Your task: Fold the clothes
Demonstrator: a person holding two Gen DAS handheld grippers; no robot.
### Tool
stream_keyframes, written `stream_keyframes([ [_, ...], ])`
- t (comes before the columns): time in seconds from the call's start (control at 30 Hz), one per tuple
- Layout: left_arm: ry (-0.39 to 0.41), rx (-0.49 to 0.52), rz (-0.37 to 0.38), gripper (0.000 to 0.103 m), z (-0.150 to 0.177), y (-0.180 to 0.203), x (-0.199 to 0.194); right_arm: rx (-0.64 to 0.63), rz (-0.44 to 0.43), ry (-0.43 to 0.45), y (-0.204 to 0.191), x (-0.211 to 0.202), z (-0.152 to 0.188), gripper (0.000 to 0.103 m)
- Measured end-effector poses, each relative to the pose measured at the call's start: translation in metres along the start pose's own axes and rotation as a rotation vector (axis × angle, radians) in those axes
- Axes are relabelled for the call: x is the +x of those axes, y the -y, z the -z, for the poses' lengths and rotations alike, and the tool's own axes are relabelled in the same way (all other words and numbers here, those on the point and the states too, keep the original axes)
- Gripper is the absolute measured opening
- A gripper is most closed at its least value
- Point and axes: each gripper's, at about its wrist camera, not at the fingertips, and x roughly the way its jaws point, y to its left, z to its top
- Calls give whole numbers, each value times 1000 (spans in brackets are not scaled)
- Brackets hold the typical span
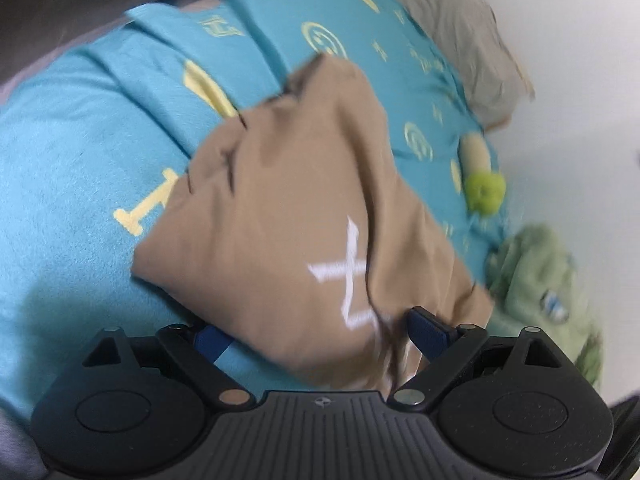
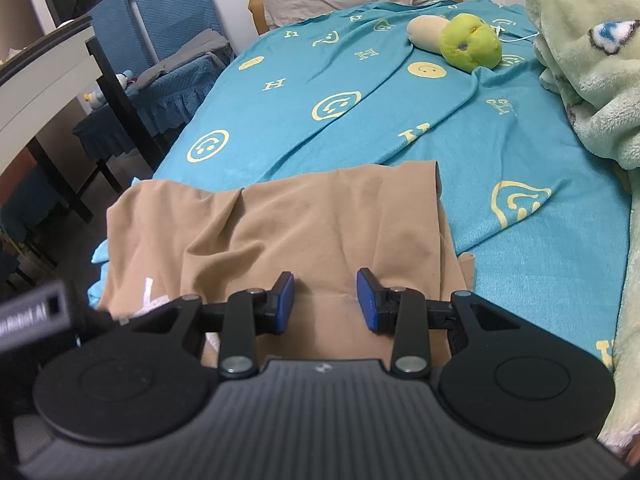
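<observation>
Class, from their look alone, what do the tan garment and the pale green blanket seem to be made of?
Tan garment: probably a thin, smooth matte knit; it drapes in soft, shallow creases. Pale green blanket: likely plush fleece; its surface looks fuzzy and nubbly, with thick, rounded folds.

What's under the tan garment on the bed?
The tan garment lies on the turquoise smiley-print sheet, which shows around it. Whatever sits directly beneath the fabric is covered.
</observation>
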Motion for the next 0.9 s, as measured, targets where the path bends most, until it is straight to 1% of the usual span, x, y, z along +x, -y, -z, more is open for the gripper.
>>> stream_keyframes([
  [0.1, 59, -32, 82, 90, -3, -4, -10, -3, 2, 2, -1, 0, 0, 37],
  [0.17, 95, -27, 141, 90, -2, -3, -18, -2, 3, 3, -1, 0, 0, 37],
  [0.2, 107, -23, 161, 88, -1, -3, -21, -1, 4, 4, -1, 0, 0, 37],
  [0.23, 113, -21, 166, 87, 0, -3, -22, 0, 4, 5, -1, 0, 0, 37],
  [0.27, 113, -23, 161, 87, 0, -4, -21, 1, 4, 5, 0, 0, 0, 37],
  [0.3, 104, -28, 140, 84, -1, -6, -18, 2, 3, 5, 0, 0, 0, 37],
  [0.4, 59, -88, 65, 70, -5, -17, -2, -4, 3, 3, -1, 0, 0, 37],
  [0.43, 50, -112, 54, 68, -6, -21, 2, -8, 5, 2, -1, 0, 0, 37],
  [0.5, 58, -153, 77, 67, -10, -28, 2, -16, 8, 1, -2, 0, 0, 37],
  [0.53, 62, -158, 77, 62, -10, -29, 2, -17, 10, 2, -3, 0, 0, 37],
  [0.57, 66, -155, 72, 61, -10, -30, 2, -18, 10, 2, -3, 0, 0, 37],
  [0.73, 92, -134, 64, 39, -8, -28, -1, -4, 17, 13, -4, -8, -5, 38],
  [0.83, 105, -118, 71, 34, -6, -26, -4, 105, -48, 102, 6, -38, -11, 40],
  [0.87, 108, -114, 75, 33, -5, -26, -5, 152, -112, 104, 10, -46, -13, 40],
  [0.9, 112, -111, 78, 32, -5, -25, -6, 206, -181, 91, 15, -51, -13, 43],
])
